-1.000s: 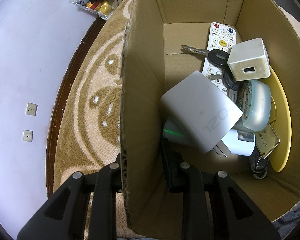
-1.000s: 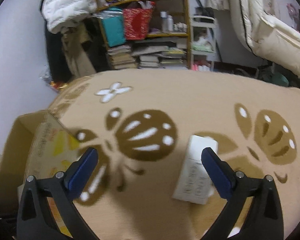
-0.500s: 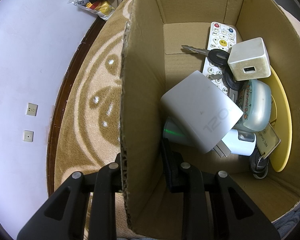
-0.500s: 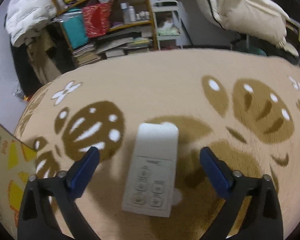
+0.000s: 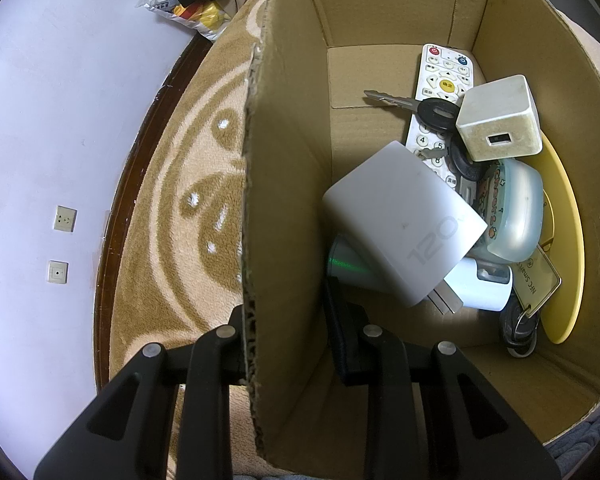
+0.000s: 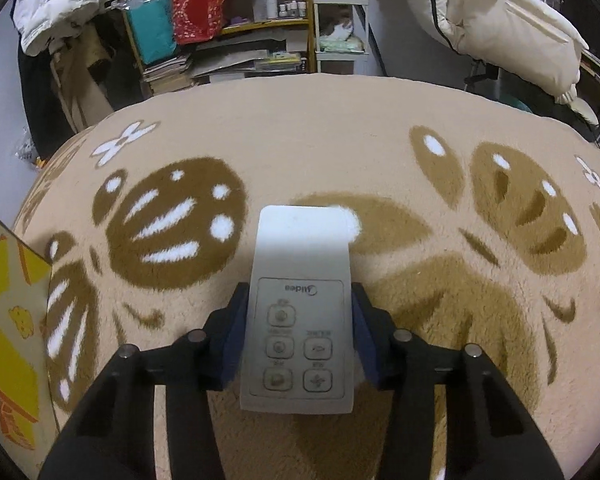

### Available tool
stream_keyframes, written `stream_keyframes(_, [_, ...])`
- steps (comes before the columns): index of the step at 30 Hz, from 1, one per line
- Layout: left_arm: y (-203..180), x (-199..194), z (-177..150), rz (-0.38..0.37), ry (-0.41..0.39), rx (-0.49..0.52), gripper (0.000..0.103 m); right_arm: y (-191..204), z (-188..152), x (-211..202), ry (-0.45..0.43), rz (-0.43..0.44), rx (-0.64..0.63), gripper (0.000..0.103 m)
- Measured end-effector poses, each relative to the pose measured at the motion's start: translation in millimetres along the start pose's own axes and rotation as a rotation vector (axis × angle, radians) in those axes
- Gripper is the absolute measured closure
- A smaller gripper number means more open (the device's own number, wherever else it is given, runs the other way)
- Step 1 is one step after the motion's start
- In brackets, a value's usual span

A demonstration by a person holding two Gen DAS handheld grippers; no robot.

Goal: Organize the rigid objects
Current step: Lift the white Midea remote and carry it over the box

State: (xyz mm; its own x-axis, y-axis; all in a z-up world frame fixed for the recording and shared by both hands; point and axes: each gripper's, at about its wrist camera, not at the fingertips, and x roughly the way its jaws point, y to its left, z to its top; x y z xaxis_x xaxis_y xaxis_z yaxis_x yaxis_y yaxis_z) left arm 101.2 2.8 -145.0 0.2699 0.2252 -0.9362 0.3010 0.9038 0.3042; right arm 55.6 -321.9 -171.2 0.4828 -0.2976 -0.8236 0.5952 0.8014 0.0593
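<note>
**Tongs on box and remote**

Your left tongs (image 5: 286,336) pinch the box (image 5: 268,200) wall. Right of the box on the rug (image 6: 340,140), your right tongs (image 6: 298,338) are closing, pads against the remote (image 6: 300,320) sides.

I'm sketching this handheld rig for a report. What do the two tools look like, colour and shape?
Both are matte black plastic with triangular cut-outs and round silver pivot pins. The left tool has black pads; the right tool has dark blue pads. No cables, markings, hands or sleeves show.
</note>
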Motion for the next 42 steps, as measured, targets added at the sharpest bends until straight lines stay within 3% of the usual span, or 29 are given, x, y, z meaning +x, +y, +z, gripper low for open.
stream_keyframes(14, [0, 0, 0, 0.000, 0.000, 0.000, 0.077, 30, 9, -54, -0.105, 0.143, -0.022, 0.053])
stream_keyframes(24, [0, -3, 0, 0.001, -0.003, -0.001, 0.077, 68, 12, -110, -0.212, 0.243, -0.149, 0.053])
stream_keyframes(31, [0, -3, -1, 0.001, -0.005, 0.000, 0.077, 104, 2, -134, -0.212, 0.375, -0.209, 0.053])
stream_keyframes(42, [1, -4, 0, 0.001, -0.004, 0.001, 0.077, 148, -20, -155, -0.199, 0.487, -0.321, 0.053])
